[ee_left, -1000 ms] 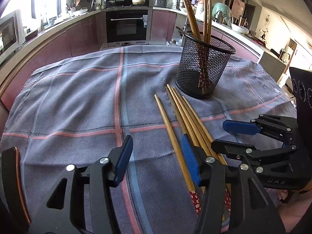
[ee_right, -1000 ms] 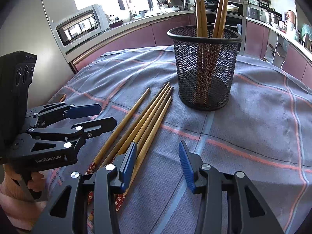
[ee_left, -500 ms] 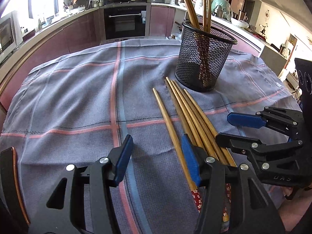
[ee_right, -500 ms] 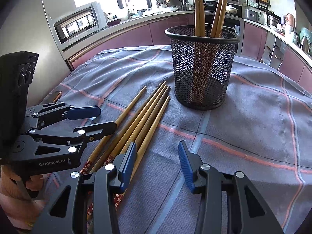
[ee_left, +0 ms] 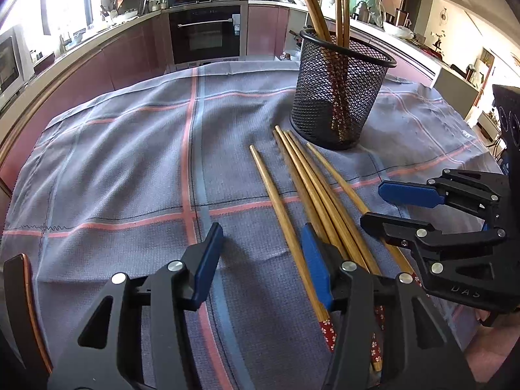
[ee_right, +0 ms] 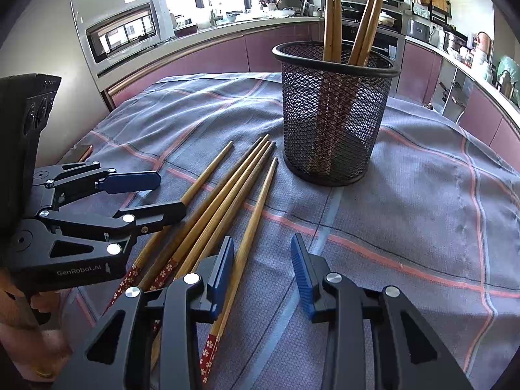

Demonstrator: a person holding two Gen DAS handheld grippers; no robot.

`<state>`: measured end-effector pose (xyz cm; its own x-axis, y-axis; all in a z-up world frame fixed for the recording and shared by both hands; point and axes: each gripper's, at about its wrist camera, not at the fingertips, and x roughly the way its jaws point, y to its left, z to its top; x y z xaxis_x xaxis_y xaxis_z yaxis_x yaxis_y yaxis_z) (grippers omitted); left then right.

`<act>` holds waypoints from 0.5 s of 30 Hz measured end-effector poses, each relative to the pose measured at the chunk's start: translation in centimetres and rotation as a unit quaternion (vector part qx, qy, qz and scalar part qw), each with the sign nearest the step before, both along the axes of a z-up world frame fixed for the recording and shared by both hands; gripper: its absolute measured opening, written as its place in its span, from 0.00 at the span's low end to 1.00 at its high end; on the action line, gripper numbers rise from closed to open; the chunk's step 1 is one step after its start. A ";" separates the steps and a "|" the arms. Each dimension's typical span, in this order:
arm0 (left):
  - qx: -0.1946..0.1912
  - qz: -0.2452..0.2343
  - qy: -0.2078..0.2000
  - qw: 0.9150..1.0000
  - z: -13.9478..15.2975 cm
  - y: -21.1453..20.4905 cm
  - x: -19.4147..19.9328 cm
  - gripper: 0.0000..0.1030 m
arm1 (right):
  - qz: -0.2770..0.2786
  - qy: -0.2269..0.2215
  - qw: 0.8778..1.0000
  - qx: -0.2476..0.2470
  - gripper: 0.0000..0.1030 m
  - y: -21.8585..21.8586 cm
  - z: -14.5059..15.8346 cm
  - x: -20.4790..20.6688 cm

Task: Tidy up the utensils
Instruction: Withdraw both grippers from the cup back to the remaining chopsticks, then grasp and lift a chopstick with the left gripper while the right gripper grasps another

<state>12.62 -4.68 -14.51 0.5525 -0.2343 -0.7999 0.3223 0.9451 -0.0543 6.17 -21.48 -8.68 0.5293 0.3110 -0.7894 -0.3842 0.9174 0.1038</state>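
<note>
- Both hand-held grippers had eased slightly nearer the loose chopsticks over the last second, so the mesh holder stood larger in each view, while the chopsticks themselves had not shifted on the cloth.
- Left hand-held gripper (ee_left: pixel 261 260) had its blue-padded jaws spread wide and empty, low over the cloth; its right finger (ee_left: pixel 317 268) sat just over the thick ends of the bundle, gripping nothing.
- Right hand-held gripper (ee_right: pixel 261 271) was likewise spread and empty, with its left finger (ee_right: pixel 221 271) just beside the outermost chopstick, though I could not tell whether they touched.
- Five loose chopsticks (ee_left: pixel 312 191) lay flat on the grey checked cloth (ee_left: pixel 130 162) covering the bench, three pressed close together and one apart on either side, their narrow tips pointing at the holder and their red flowered ends nearest the grippers.
- Black mesh holder (ee_right: pixel 334 110) stood upright just beyond those tips, already carrying four or so chopsticks (ee_right: pixel 333 16) leaning against its rim.
- By my judgement the job was roughly half done: some chopsticks were stowed, five were left on the cloth, and no new pick had yet begun.
- Picking one from the tight trio looked harder than taking an outer one.
</note>
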 end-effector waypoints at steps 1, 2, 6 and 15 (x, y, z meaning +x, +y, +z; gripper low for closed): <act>0.000 -0.001 0.000 1.000 0.0 -0.1 0.1 0.45 | 0.000 -0.001 1.000 -0.002 0.34 0.2 0.0 0.1; 0.001 -0.001 0.000 1.000 0.0 -0.2 0.1 0.45 | 0.001 -0.002 1.000 -0.003 0.34 0.3 0.0 0.2; 0.003 0.001 0.000 1.000 0.0 -0.5 0.3 0.42 | 0.001 -0.007 1.000 -0.011 0.33 0.9 -0.1 0.4; -0.010 0.022 0.004 1.000 0.0 0.0 0.5 0.27 | -0.003 -0.007 1.000 -0.012 0.11 0.6 -0.1 0.7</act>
<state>13.11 -4.73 -14.52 0.5558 -0.2259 -0.8000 0.2808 0.9568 -0.0751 6.83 -20.84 -8.76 0.5424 0.2887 -0.7890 -0.3808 0.9216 0.0754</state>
